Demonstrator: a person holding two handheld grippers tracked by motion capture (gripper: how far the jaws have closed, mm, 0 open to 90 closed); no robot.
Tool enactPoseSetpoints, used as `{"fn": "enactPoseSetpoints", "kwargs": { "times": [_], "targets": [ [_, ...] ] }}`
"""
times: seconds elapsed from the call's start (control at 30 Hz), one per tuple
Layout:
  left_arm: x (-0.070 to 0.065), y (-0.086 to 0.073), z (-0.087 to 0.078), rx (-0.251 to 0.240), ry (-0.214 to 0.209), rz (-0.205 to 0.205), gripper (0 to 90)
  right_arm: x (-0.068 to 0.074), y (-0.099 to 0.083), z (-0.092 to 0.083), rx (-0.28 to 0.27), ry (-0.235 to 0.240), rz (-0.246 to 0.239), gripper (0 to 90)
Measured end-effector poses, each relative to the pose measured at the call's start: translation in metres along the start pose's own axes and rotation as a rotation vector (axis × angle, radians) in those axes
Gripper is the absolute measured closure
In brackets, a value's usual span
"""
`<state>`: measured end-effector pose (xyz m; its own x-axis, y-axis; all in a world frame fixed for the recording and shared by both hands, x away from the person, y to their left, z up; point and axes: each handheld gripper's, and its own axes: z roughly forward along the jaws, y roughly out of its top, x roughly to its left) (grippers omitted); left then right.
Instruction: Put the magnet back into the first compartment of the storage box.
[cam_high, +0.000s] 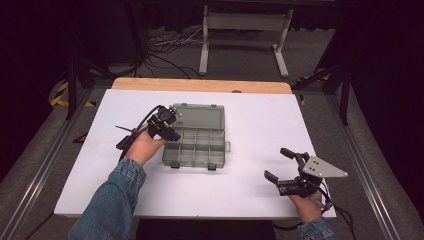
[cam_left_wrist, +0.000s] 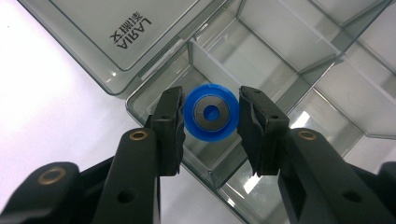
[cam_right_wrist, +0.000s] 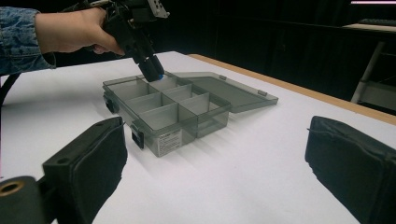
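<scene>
Blue roller (cam_left_wrist: 210, 113), being clamped between left gripper (cam_left_wrist: 211, 122) jaws above organizer box (cam_high: 196, 145) corner compartment: lowering squarely advised before releasing; right gripper (cam_high: 281, 167) resting wide open, empty.

White surface (cam_high: 260, 125) with a wooden far edge, open grey compartment box (cam_high: 197, 142) lying left of centre, lid flat

worktop (cam_high: 260, 125): white sheet, bare wooden strip along far edge
floor beyond far edge: white metal frame (cam_high: 245, 30), loose cables (cam_high: 170, 45)
</scene>
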<state>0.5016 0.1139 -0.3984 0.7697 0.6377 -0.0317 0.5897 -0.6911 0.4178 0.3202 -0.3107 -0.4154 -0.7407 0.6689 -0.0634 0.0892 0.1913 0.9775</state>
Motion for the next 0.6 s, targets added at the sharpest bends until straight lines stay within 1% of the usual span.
{"fn": "enactPoseSetpoints", "kwargs": {
  "times": [0.17,0.2,0.23,0.27,0.3,0.37,0.43,0.53,0.57,0.6],
  "targets": [
    [0.000,0.000,0.001,0.003,0.002,-0.001,60.1,0.000,0.000,0.000,0.001,0.002,-0.001,6.2],
    [0.000,0.000,0.001,0.003,0.003,-0.003,57.4,0.000,0.000,0.000,0.001,0.002,-0.001,6.2],
    [0.000,0.000,0.001,0.002,0.005,-0.006,57.4,0.000,0.000,0.000,0.001,0.002,-0.001,6.2],
    [0.001,0.000,0.001,-0.003,0.001,-0.009,55.3,0.000,0.000,0.000,0.002,0.002,-0.002,6.2],
    [0.000,0.000,0.000,-0.004,0.007,-0.008,53.3,0.000,0.000,0.000,0.001,0.002,-0.001,6.2],
    [-0.002,0.000,-0.002,-0.012,0.017,-0.002,50.6,0.000,0.000,0.000,0.000,0.001,0.001,6.2],
    [-0.004,0.000,-0.004,-0.019,0.014,0.008,49.3,0.000,0.000,0.000,0.001,0.001,0.001,6.2],
    [-0.009,-0.001,-0.012,-0.048,0.013,0.029,44.8,0.000,0.000,0.000,0.002,0.000,0.001,6.2],
    [-0.014,-0.003,-0.019,-0.075,0.015,0.031,42.2,0.000,0.000,0.000,0.002,-0.001,0.000,6.2],
    [-0.015,-0.003,-0.021,-0.090,0.015,0.035,39.8,0.000,0.001,0.000,0.001,-0.001,0.002,6.2]
  ]
}}
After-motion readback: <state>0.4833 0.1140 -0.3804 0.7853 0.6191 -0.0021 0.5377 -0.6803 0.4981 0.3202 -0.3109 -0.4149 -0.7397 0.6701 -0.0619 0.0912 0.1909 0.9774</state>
